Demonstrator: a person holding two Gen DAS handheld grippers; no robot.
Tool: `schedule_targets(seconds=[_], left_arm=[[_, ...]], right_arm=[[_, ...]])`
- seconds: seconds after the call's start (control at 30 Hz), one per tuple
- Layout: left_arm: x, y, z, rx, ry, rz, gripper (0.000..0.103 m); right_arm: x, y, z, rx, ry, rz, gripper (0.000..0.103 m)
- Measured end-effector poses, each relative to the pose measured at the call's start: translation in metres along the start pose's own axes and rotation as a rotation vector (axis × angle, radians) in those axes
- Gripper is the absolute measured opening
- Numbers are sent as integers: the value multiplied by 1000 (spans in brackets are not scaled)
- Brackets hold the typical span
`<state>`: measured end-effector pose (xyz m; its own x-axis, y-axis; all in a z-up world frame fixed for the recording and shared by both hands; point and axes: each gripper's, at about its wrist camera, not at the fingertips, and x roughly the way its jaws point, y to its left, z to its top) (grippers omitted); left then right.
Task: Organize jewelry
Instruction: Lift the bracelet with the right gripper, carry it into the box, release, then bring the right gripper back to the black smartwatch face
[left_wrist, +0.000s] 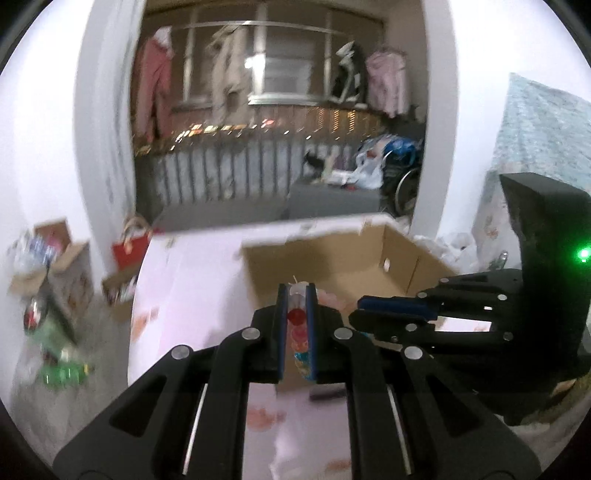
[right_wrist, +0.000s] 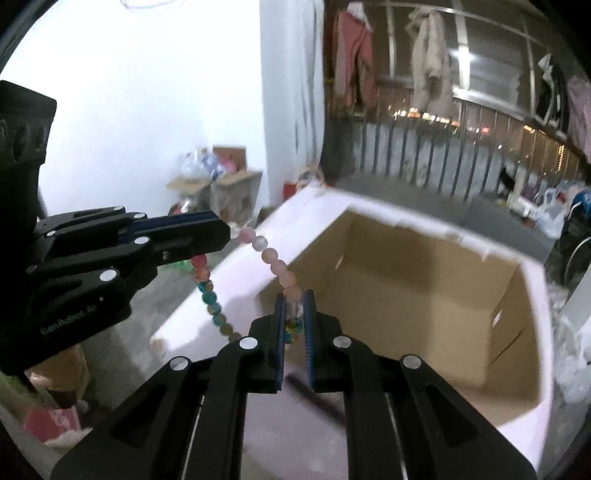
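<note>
My left gripper (right_wrist: 207, 236) pinches one end of a beaded bracelet (right_wrist: 269, 258). The limp, light strand sags between both grippers above the open cardboard box's (right_wrist: 424, 295) near-left corner. My right gripper (right_wrist: 294, 314) clamps its other end. Smooth beads may slip; I'd grip between beads.

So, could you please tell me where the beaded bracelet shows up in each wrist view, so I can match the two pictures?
Left wrist view: the beaded bracelet sits low centre, pinched between the left gripper fingers, foreshortened.
Right wrist view: it spans centre-left, strung from the left gripper to the right gripper.
Shared landmark: the open cardboard box just beyond the grippers.
</note>
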<state>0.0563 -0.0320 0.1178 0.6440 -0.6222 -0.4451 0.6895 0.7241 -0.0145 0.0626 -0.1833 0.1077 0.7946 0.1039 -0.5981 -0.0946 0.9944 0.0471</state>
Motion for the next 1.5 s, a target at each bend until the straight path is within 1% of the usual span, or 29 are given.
schedule_targets(seconds=[0.07,0.1,0.13,0.2,0.23,0.27,0.3,0.33,0.37,0.4,0.47,0.53,0.63,0.7,0.8,0.9,1.0,1.03,1.07,1.1,1.13,1.17,1.27,1.33,1.37,1.43,1.5], left_arm=[[20,-2,24,22,-13,-28,8],[32,-2,31,22,3,-34,8],[53,0,40,14,46,-47,8],[87,1,48,11,114,-56,8],[100,-1,50,16,143,-47,8],[122,-2,49,36,197,-31,8],[141,-5,47,53,247,-16,8],[154,-6,45,60,284,-4,8],[171,-6,44,69,338,2,8],[189,-6,41,79,388,6,8],[212,-5,36,90,454,30,8],[229,-3,35,94,484,53,9],[233,2,41,93,464,91,10],[228,5,46,84,427,100,18],[213,8,48,63,378,111,19],[195,12,52,31,321,110,19],[165,16,52,-14,253,94,24],[157,17,52,-22,236,89,25],[144,18,50,-31,207,80,29],[133,19,48,-36,187,78,32],[122,21,44,-41,167,76,34],[106,21,38,-45,140,66,36],[69,21,20,-66,96,35,42],[50,20,6,-86,89,19,44],[41,20,-5,-101,88,7,45],[27,19,-28,-135,107,-22,48],[28,17,-47,-159,141,-51,49]], right_arm=[[6,-24,21,18,9,1,9],[13,-35,27,28,25,3,9],[23,-50,35,48,54,10,9],[53,-76,47,106,131,42,9],[67,-91,51,137,177,60,9],[76,-102,52,156,212,75,9],[94,-113,51,186,264,90,9],[110,-122,52,203,313,103,9],[127,-128,51,216,363,122,9],[134,-132,47,225,388,128,9],[158,-137,48,227,445,136,10],[184,-145,50,231,501,128,10],[207,-153,52,227,523,110,10],[213,-153,50,225,508,86,10],[208,-159,51,227,471,73,11],[191,-166,55,218,415,46,11],[152,-166,59,213,326,27,13],[137,-165,58,213,292,19,19],[121,-167,58,213,258,12,24],[100,-166,55,216,215,4,25],[79,-164,50,218,177,0,25],[66,-163,47,217,153,-4,26],[7,-150,18,208,54,-24,29],[-15,-141,0,209,20,-22,32],[-28,-134,-16,218,7,-27,33],[-37,-122,-40,219,10,-52,35],[-41,-108,-65,211,29,-85,38]])
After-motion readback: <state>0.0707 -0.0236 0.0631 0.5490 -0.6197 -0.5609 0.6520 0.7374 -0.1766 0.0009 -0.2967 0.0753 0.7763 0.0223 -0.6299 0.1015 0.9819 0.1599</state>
